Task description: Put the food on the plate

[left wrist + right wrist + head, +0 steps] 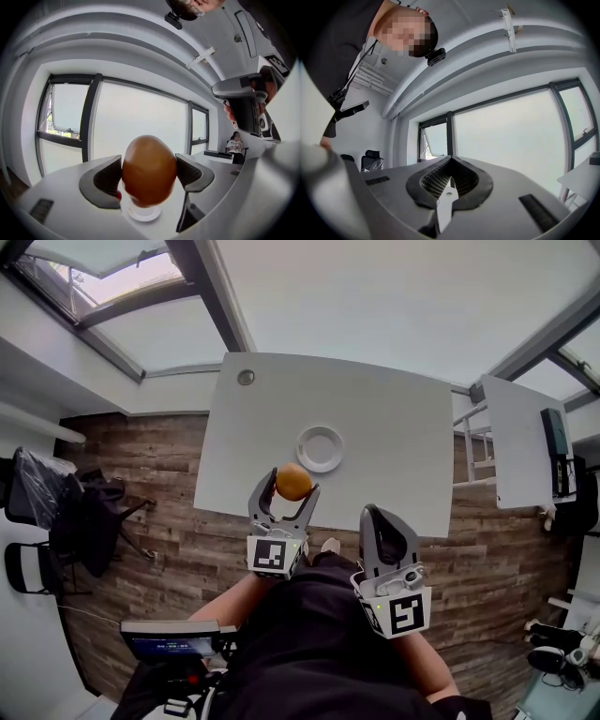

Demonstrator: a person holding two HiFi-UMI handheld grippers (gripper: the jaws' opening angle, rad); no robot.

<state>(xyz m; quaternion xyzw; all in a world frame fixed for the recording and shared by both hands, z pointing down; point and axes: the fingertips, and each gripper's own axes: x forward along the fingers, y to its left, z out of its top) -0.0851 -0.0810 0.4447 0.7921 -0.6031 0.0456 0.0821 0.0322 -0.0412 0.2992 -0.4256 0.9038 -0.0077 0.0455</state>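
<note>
the food (293, 481), a rounded orange-brown piece, is clamped between the jaws of the left gripper (286, 495). it is held in the air above the near part of the white table (375, 418), just short of the plate (321, 448). the plate is seen to be bare, so nothing has been delivered yet. judged from this, the pick-up is done and the carry is partly done. what is left is the last reach forward, the lowering onto the plate and the release. in the left gripper view the plate is seen low down, beneath and just beyond the food, so the approach appears well lined up.

the left gripper is held out ahead of the body and pointed towards the plate, its jaws side by side and roughly level, with one pad pressed on each side of the food. the right gripper (375, 517) is held nearer the body, to the right, off the near table edge. it is tilted upward, since its view is filled by windows and ceiling. its jaws are closed against each other with nothing between them.
</note>
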